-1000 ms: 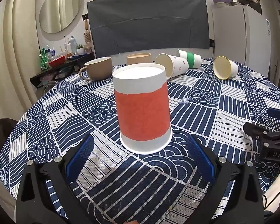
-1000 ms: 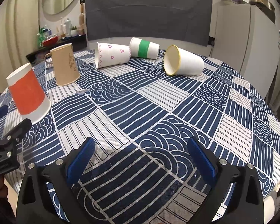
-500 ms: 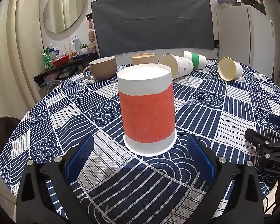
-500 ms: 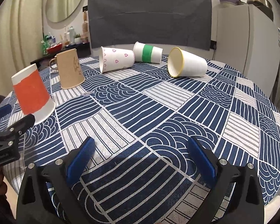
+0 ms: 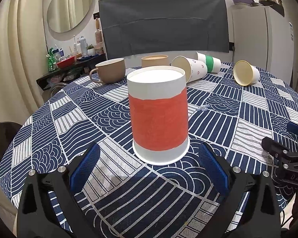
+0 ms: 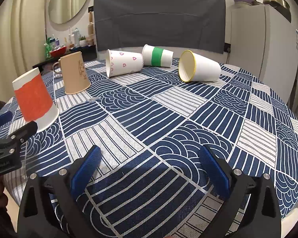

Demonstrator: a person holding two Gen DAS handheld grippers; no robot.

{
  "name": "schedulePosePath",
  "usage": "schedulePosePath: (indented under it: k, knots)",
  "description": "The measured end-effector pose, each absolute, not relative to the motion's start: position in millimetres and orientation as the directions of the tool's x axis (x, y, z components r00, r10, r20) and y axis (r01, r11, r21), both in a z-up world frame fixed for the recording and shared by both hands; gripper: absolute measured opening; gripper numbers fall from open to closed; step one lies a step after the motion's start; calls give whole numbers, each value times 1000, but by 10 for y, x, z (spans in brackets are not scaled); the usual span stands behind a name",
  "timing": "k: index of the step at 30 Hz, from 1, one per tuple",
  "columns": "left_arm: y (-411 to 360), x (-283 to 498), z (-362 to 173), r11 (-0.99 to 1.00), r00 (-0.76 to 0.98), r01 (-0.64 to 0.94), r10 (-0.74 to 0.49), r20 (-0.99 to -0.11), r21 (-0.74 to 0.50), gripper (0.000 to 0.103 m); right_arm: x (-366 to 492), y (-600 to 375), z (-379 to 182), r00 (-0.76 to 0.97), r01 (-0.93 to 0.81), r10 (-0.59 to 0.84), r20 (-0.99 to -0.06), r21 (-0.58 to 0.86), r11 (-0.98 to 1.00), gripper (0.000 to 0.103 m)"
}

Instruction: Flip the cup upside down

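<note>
A white paper cup with an orange band (image 5: 159, 117) stands upside down on the blue patterned tablecloth (image 5: 129, 194), its rim on the cloth. It also shows at the left of the right wrist view (image 6: 34, 99). My left gripper (image 5: 149, 170) is open and empty, its blue pads a little short of the cup on either side. My right gripper (image 6: 149, 170) is open and empty above bare cloth, to the right of the cup. The right gripper's tip shows at the right edge of the left wrist view (image 5: 284, 152).
Further back, a tan cup (image 6: 74, 73) stands upside down beside a tan mug (image 5: 109, 70). A heart-print cup (image 6: 125, 62), a green-banded cup (image 6: 158, 56) and a yellow-rimmed cup (image 6: 198, 68) lie on their sides. A fridge (image 6: 262, 37) stands at the right.
Both grippers have drawn back slightly and lowered, so the view sits flatter over the table. The orange cup has not moved.
</note>
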State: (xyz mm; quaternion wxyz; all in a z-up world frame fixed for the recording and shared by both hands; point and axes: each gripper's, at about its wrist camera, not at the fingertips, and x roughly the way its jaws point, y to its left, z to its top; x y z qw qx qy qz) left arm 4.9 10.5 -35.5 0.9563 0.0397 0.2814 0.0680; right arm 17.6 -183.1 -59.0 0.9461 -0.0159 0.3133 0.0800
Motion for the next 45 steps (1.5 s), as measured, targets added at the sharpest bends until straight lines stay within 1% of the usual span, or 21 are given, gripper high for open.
schedulePosePath:
  k: [45]
  knots:
    - [113,28,-368,990,837,-95,134,-531,100,97,175,-1832,-590,791,-161,141,-595,20,987,95]
